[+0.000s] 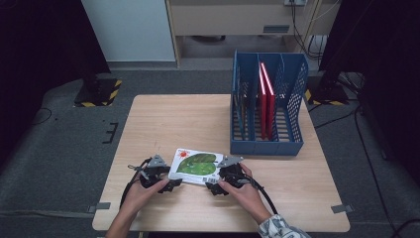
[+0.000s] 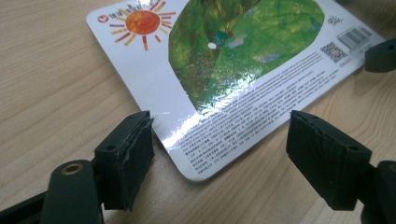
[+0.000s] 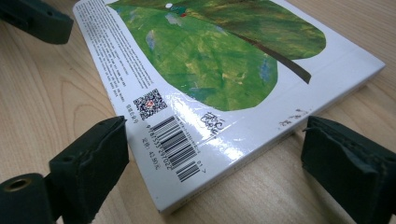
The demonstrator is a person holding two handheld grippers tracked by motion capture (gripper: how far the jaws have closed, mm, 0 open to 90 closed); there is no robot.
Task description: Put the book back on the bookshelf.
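Nearest, at the bench's (image 1: 163, 111) front edge, two hands on two grippers: left gripper (image 1: 171, 184) and right gripper (image 1: 214, 187), one at each short end of a picture book (image 1: 195, 166) lying flat on the pale wood. Left gripper (image 2: 219, 154) with jaws spread wide, one on either side of the book's (image 2: 233, 65) rounded near corner, apart from it, gripping nothing. Right gripper (image 3: 212, 172) likewise gaping, jaws flanking the book's (image 3: 219, 56) barcode corner, clear of both edges. Back cover up: white, glossy, a big green leaf, an orange sun by the left end, fine print along one edge. Farther back, to the right and well apart from the book, a blue slotted file rack (image 1: 267, 106) standing upright on the bench, with red books (image 1: 266, 101) on end in its middle compartment.
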